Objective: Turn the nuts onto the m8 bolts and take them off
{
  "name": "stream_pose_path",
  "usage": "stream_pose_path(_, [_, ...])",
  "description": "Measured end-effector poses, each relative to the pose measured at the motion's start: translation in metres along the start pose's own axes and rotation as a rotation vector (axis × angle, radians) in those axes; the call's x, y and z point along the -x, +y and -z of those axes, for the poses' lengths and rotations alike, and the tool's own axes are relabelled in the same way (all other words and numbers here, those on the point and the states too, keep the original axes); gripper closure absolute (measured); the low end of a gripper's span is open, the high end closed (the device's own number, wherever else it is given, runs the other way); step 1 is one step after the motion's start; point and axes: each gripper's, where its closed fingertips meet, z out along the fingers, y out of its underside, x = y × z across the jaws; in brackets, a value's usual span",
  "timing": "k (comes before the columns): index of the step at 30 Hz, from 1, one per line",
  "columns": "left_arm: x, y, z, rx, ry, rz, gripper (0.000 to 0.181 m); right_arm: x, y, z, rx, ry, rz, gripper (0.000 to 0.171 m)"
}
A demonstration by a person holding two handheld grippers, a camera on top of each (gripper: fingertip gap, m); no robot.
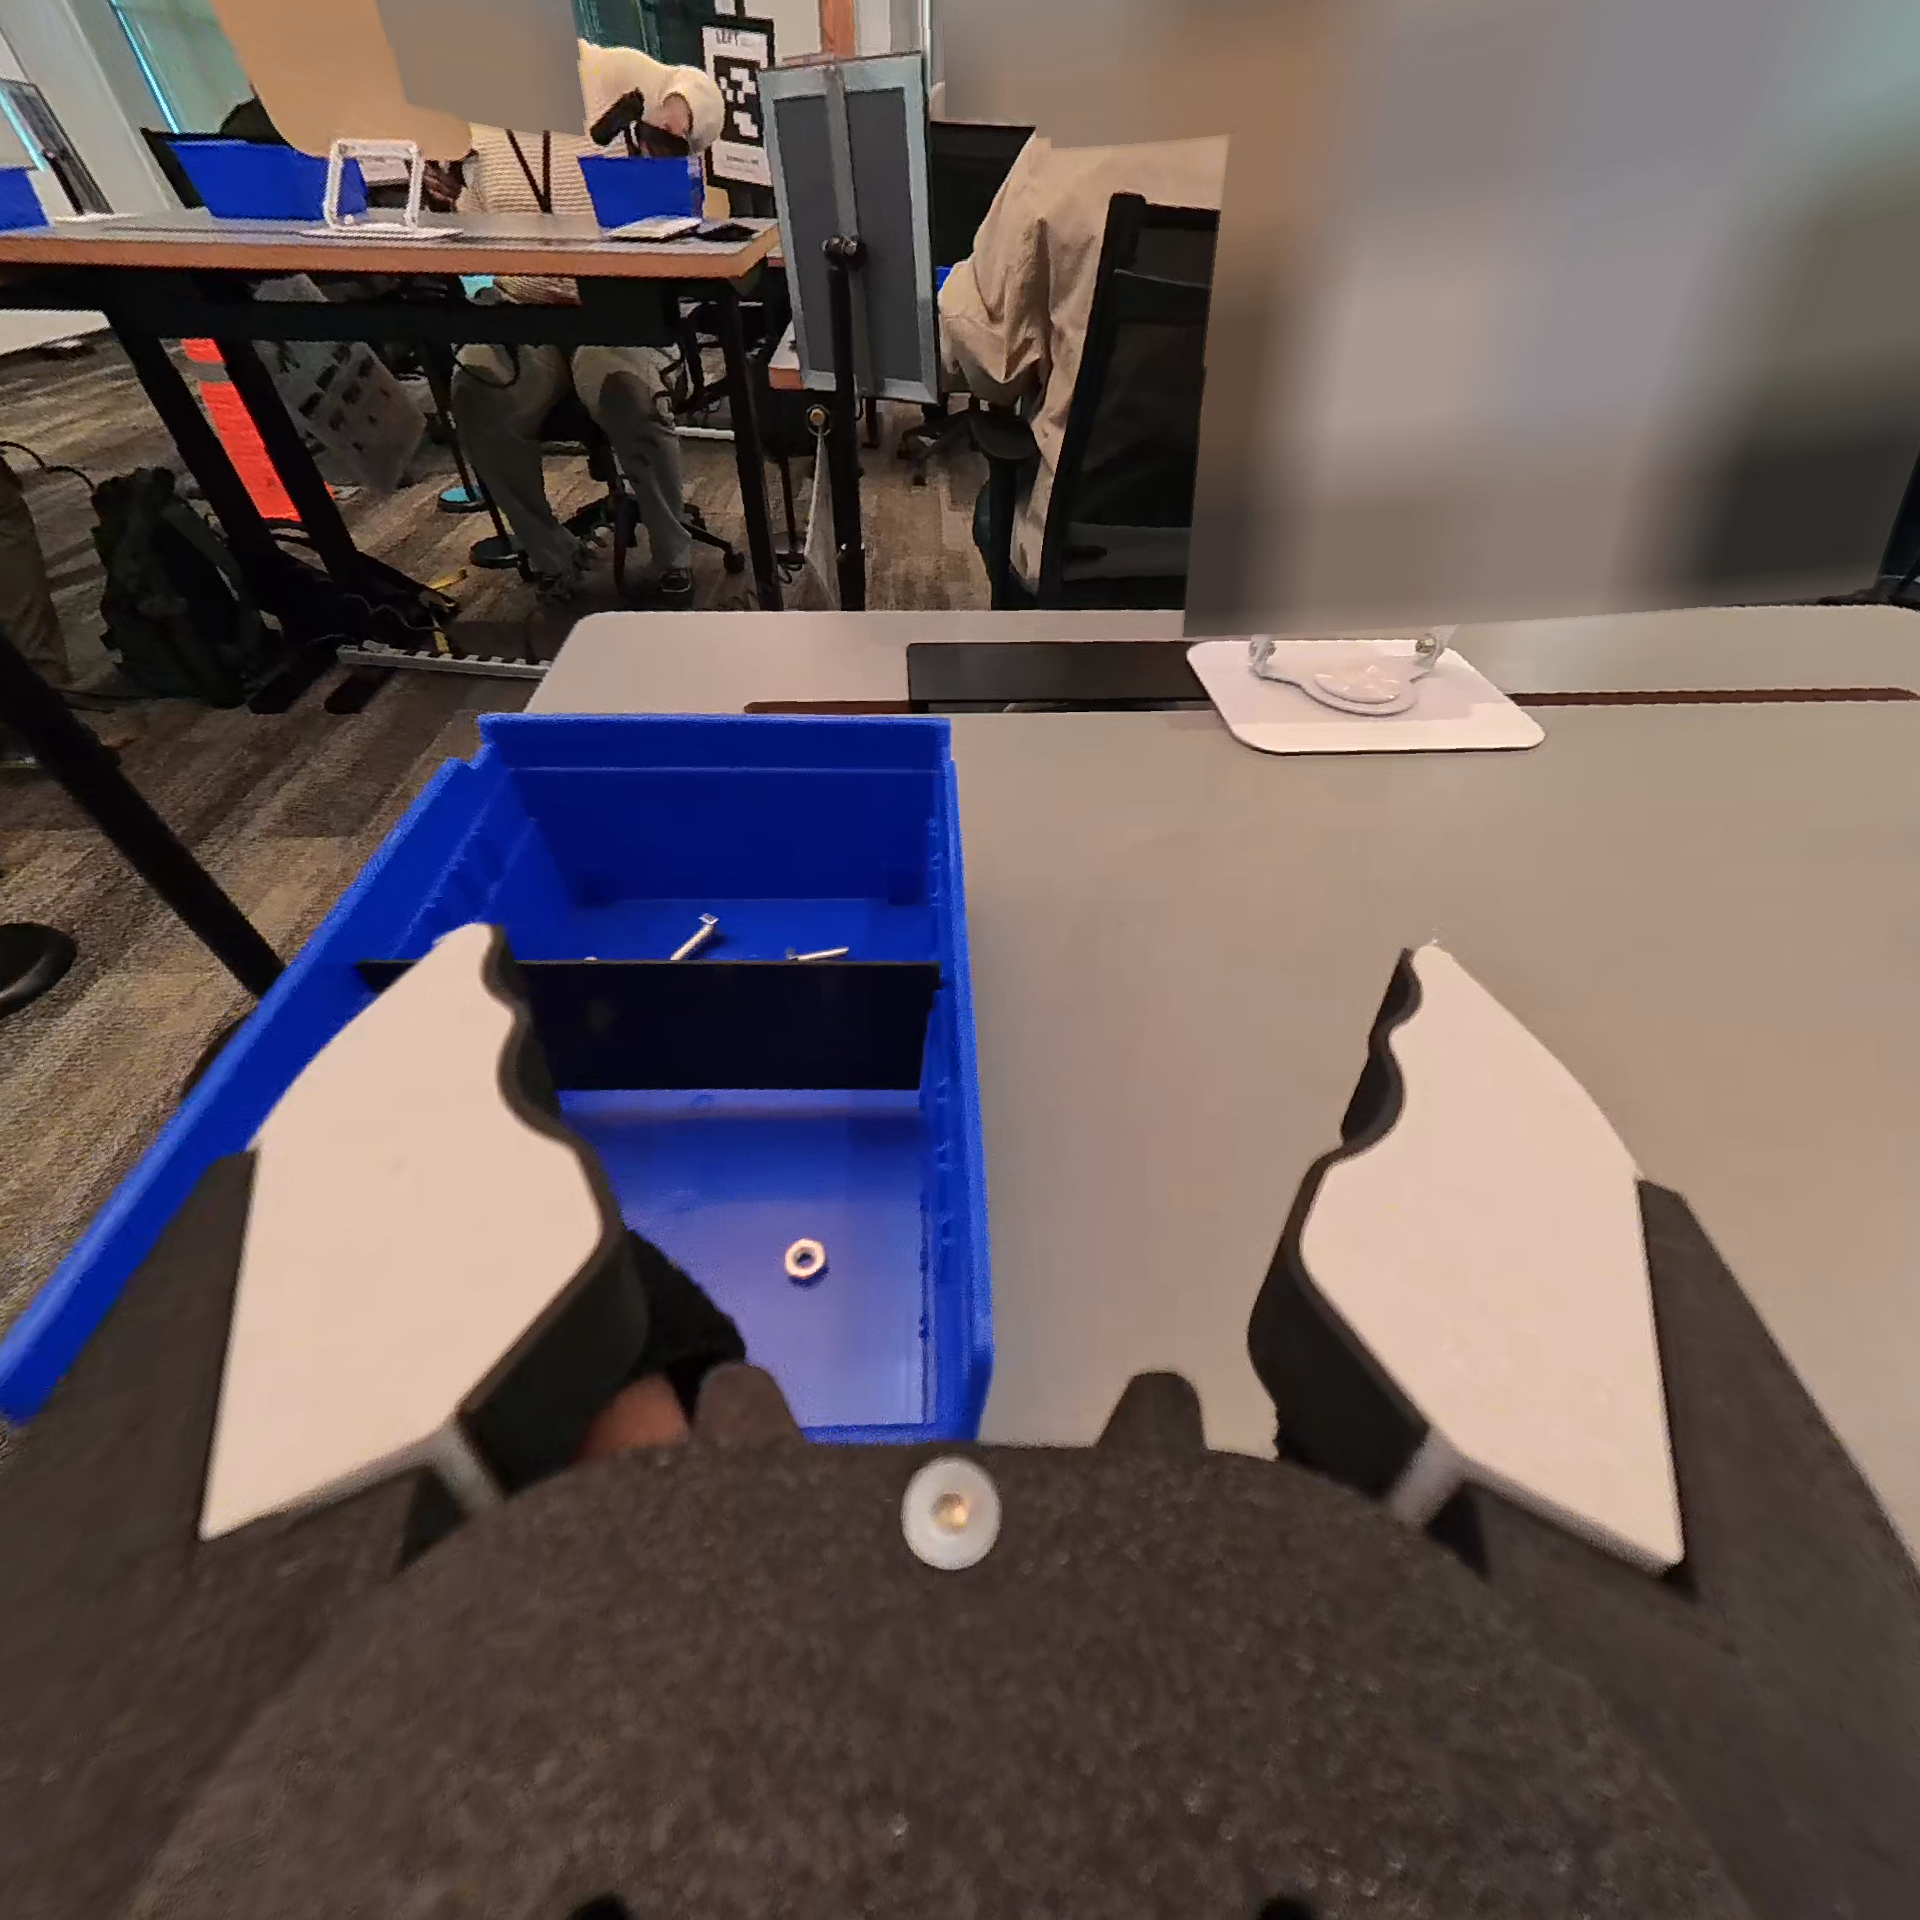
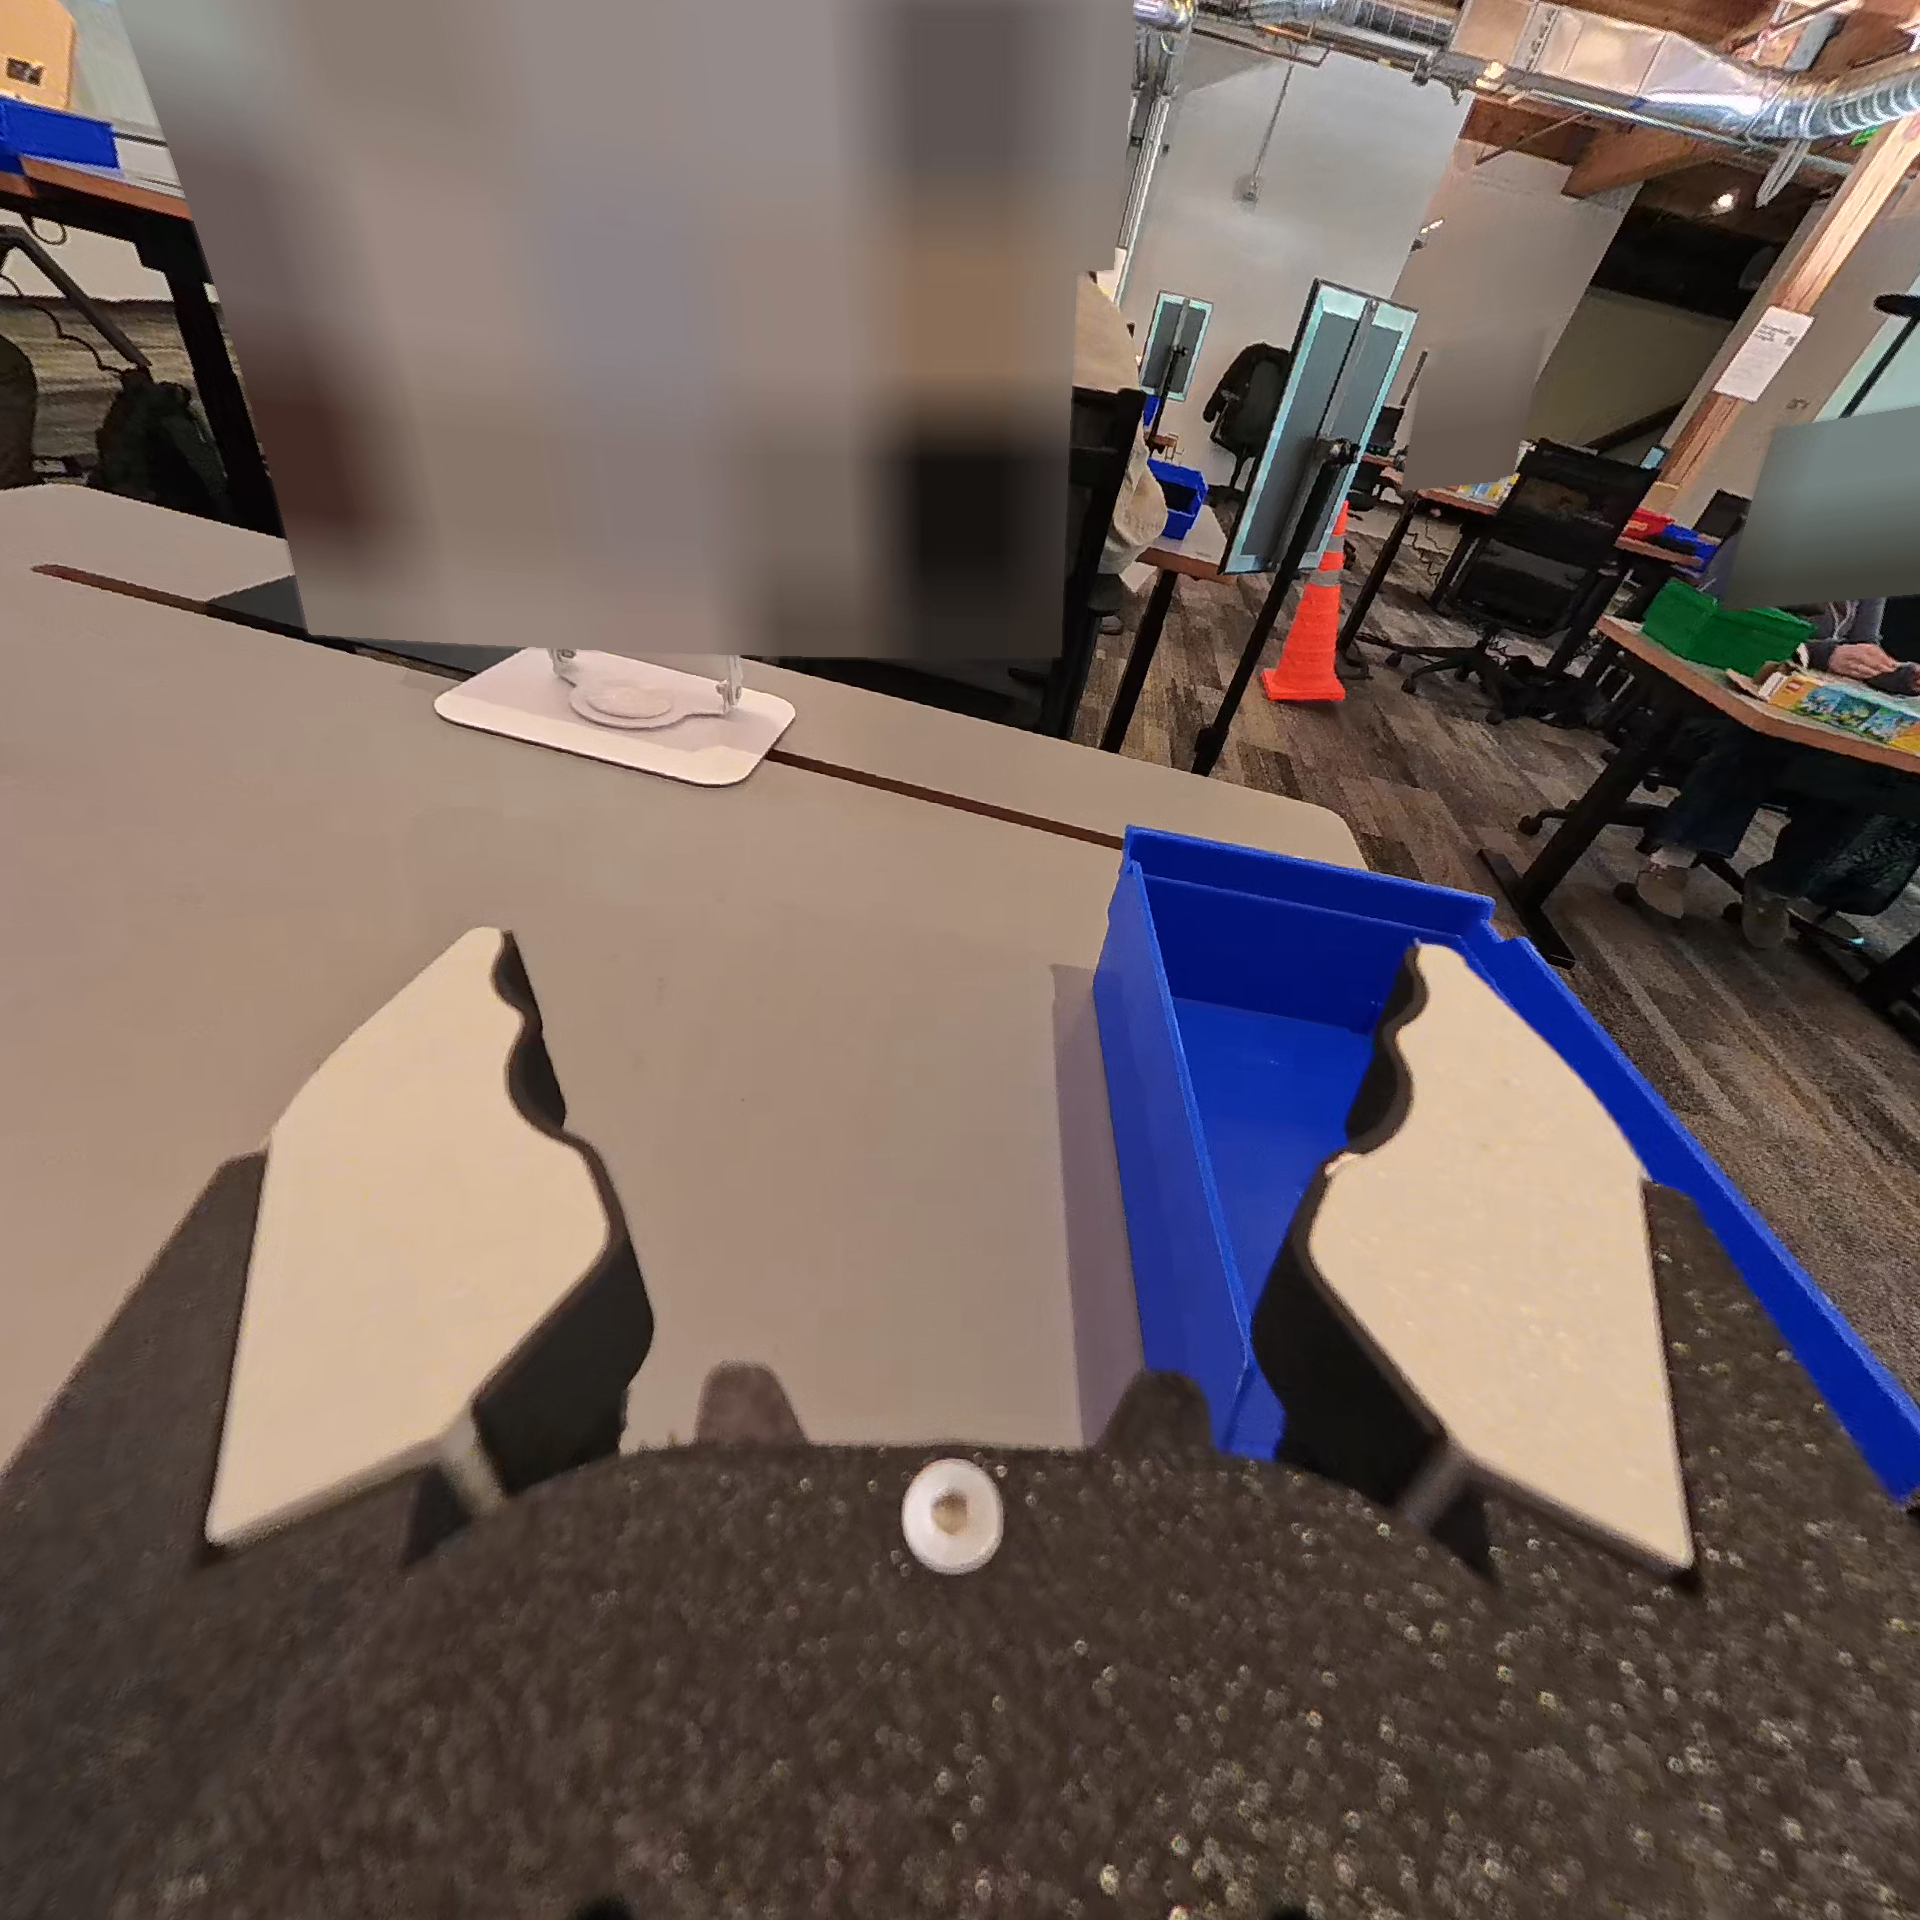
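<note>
In the left wrist view a blue bin (image 1: 961, 1039) with a black divider (image 1: 727, 1023) stands at the table's left edge. A silver nut (image 1: 805, 1259) lies in its near compartment. Two silver bolts (image 1: 694, 937) lie in the far compartment. My left gripper (image 1: 951, 956) is open and empty, above the bin's right wall. In the right wrist view a second blue bin (image 2: 1164, 1091) stands at the table's right edge and what shows of its inside is bare. My right gripper (image 2: 961, 956) is open and empty, above the grey table (image 2: 790, 987) just left of that bin.
A white pad with a clear stand (image 1: 1361, 691) sits at the back of the table, also in the right wrist view (image 2: 618, 717). A dark slot (image 1: 1049, 670) runs across the table. Beyond are other desks, chairs, seated people and an orange cone (image 2: 1314, 634). From the left gripper's tips to the silver nut (image 1: 805, 1259) is close to 20 cm.
</note>
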Motion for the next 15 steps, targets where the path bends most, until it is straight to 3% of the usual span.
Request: stream_pose_path(15, [0.033, -0.018, -0.005, 0.081, -0.017, -0.050, 0.034, 0.008, 0.007, -0.002, 0.024, -0.038, -0.003, 0.029])
